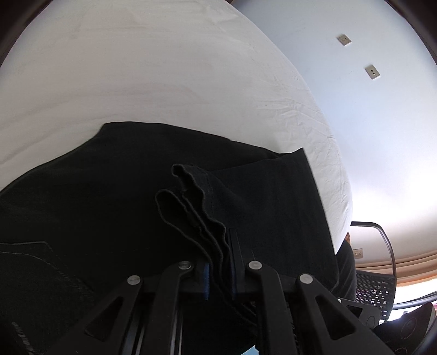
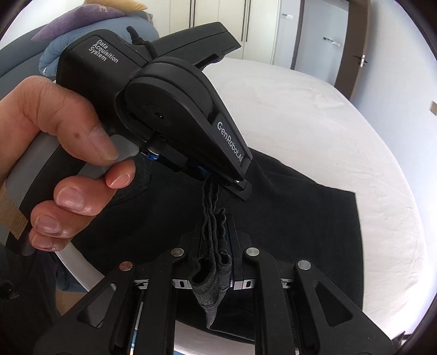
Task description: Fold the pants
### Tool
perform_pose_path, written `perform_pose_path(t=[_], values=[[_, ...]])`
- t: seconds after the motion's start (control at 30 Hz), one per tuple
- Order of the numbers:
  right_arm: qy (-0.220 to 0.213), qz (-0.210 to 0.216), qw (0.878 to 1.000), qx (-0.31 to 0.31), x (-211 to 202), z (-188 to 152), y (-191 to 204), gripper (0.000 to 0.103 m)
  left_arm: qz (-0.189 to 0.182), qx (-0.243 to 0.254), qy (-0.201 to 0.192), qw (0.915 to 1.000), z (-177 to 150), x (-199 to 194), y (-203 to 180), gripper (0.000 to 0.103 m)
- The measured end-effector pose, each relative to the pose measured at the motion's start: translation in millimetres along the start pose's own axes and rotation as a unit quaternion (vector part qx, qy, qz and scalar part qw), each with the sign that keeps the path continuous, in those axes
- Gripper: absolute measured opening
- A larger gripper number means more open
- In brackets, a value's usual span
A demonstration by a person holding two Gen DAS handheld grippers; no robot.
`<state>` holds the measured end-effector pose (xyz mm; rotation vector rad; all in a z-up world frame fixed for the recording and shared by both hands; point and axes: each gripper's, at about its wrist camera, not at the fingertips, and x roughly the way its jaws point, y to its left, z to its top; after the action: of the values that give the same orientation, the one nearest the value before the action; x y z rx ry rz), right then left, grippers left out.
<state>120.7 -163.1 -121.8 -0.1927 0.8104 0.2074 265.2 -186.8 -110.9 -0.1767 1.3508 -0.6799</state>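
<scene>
Black pants (image 1: 123, 213) on white bed (image 1: 136, 82). L gripper (image 1: 220, 273) and R gripper (image 2: 215, 245) both clamped on bunched hem layers. R view only: hand (image 2: 60, 163) on L unit, marked "GenRobot.AI", "Data Acquisition System". L view only: wall sockets (image 1: 372, 71).

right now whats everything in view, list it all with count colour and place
pants: one pair, black, spread on the bed, hem edges bunched up in both grippers
bed sheet: one, white, covers the mattress under the pants
wall plates: two, pale, on the wall past the bed in the left wrist view
chair: one, black mesh with metal frame, beside the bed at lower right
bedding pile: blue and purple, far upper left in the right wrist view
wardrobe doors: white, behind the bed
left gripper: black, shut on the pants
right gripper: black, shut on the pants
hand: one, holds the left gripper's handle
</scene>
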Motion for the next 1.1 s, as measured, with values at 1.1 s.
perform_pose_path(t=[1.1], values=[[0.102, 0.076, 0.992, 0.012, 68.3, -16.9, 1.2, 0.025, 0.039, -0.016, -0.016, 0.999, -23.5, 10.5, 35.2, 0.041]])
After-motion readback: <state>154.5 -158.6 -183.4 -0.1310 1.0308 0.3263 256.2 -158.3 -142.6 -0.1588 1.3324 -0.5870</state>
